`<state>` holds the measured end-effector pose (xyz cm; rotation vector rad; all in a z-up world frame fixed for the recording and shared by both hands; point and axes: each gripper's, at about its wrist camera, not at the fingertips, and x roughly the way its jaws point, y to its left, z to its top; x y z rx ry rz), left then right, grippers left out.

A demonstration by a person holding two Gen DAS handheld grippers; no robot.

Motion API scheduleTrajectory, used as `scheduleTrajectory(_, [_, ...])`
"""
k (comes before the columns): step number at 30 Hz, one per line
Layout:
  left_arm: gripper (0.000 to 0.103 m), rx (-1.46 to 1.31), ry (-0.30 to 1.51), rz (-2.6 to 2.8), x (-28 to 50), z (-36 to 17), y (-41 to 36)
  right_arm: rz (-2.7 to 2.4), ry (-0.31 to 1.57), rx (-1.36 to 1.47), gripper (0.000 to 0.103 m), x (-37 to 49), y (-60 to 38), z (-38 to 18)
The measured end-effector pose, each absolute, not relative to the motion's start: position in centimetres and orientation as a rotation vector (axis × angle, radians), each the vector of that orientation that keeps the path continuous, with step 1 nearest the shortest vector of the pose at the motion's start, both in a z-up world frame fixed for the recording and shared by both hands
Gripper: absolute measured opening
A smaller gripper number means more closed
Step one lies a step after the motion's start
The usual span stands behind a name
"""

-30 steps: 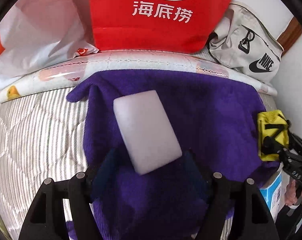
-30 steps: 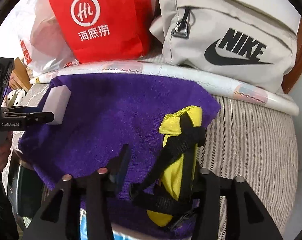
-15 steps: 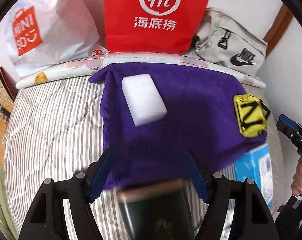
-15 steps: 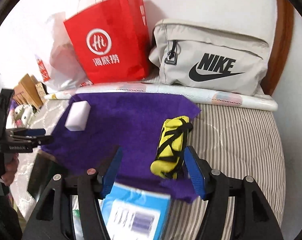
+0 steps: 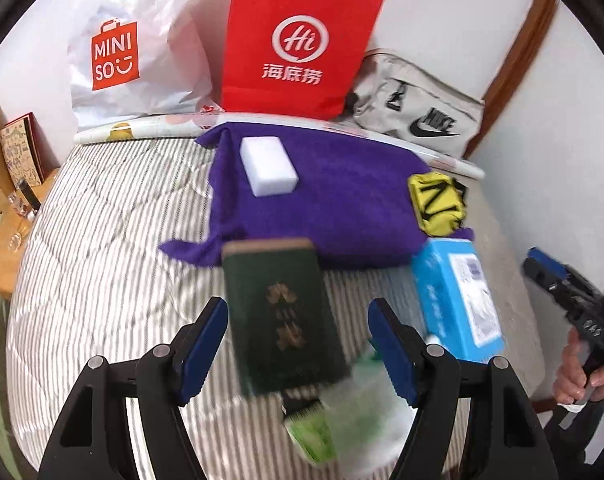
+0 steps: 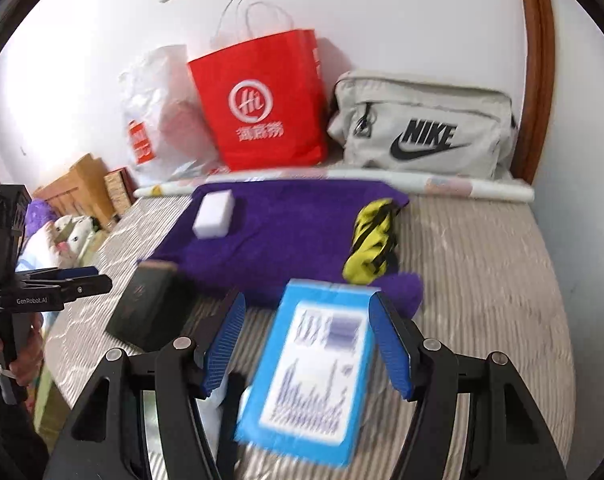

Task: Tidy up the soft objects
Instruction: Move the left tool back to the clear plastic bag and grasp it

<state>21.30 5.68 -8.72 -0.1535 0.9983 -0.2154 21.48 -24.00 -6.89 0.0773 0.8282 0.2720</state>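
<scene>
On the striped bed (image 5: pixel 102 240) both of my tools hang above the clutter with nothing gripped: the left tool (image 5: pixel 298 344) stands wide over a dark green booklet (image 5: pixel 282 316), its pads clear of the cover, and the right tool (image 6: pixel 306 340) is likewise parted above a blue box (image 6: pixel 314 368). The soft things sit farther off on the purple towel (image 5: pixel 342 208), which spreads toward twelve o'clock: a white sponge (image 5: pixel 268 166) at about eleven in the left view, and a yellow strapped pouch (image 5: pixel 436 204) at the towel's edge near two. My worry is that either tool could close on the hard item straight beneath it, booklet or box, instead of a soft one. I also judge that a pull on the towel would drag the sponge and pouch with it. The quilted cover gives, so anything set down may tilt. Behind, against a white wall, stand a white shopping bag (image 5: pixel 138 52), a red paper bag (image 5: pixel 298 44) and a grey pouch bag (image 6: pixel 422 128); wooden trim runs at one o'clock.
</scene>
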Motion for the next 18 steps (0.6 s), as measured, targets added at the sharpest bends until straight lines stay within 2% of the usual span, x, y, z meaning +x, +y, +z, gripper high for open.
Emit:
scheduleTrajectory(6, [0.071, -0.147, 0.985, -0.232, 17.6, -8.9, 5.0, 0.276, 0.849, 0.025, 0.064, 17.3, -22.2, -7.7])
scheduleTrajectory(18, [0.071, -0.1, 1.035, -0.28, 13.3, -13.4, 1.6, 0.27, 0.916, 0.133, 0.064, 11.7, -22.8, -11.0])
